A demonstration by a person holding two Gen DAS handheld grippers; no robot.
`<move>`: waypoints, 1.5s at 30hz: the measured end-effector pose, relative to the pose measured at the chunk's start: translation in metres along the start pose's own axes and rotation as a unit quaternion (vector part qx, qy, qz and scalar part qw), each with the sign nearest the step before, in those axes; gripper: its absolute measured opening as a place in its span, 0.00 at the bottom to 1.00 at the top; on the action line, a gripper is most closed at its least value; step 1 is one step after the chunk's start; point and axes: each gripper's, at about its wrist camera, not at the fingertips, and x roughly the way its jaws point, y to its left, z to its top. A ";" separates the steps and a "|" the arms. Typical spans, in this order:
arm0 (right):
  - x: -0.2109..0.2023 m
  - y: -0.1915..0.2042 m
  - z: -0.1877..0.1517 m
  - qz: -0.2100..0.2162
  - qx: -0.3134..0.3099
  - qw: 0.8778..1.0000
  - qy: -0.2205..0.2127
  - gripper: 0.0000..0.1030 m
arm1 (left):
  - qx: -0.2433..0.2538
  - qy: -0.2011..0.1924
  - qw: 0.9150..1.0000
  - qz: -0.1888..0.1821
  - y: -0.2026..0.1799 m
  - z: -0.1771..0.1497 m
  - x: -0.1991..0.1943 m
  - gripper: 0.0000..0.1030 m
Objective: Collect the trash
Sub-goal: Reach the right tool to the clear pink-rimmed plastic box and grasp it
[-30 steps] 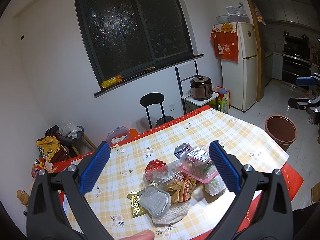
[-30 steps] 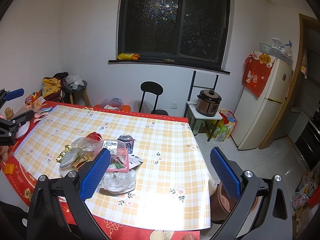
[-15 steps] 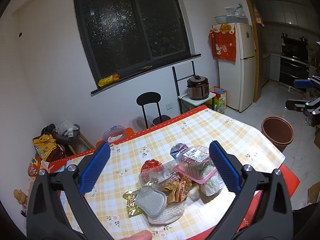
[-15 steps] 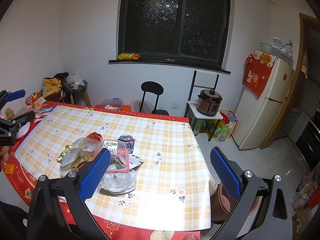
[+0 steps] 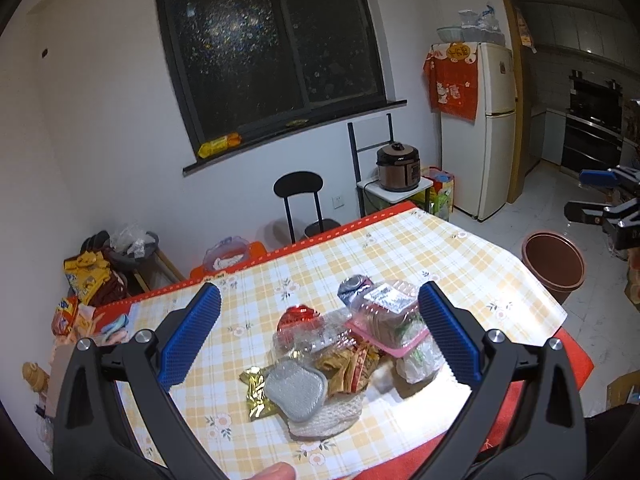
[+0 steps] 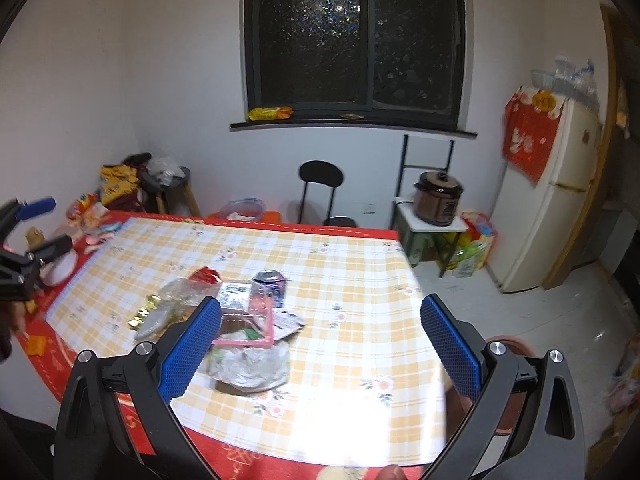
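Kitchen desk (image 5: 460,264) under a checked cloth: trash pile (image 5: 340,344) near its front edge, untouched. Left gripper (image 5: 320,336) and right gripper (image 6: 320,336) spread wide (approach step); next, descend onto one wrapper.

Both tools match: the left gripper (image 5: 319,334) has black plastic arms, blue dimpled pads (image 5: 190,340) on the fingers, and silver screw heads at the joints. The right gripper (image 6: 320,338) has the same black frame, blue pads (image 6: 450,346) and silver screws.
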 end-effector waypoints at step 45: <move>0.173 0.154 -0.065 0.036 -0.228 0.959 0.167 0.95 | -0.263 0.131 0.956 -0.017 0.121 -0.185 0.073 0.94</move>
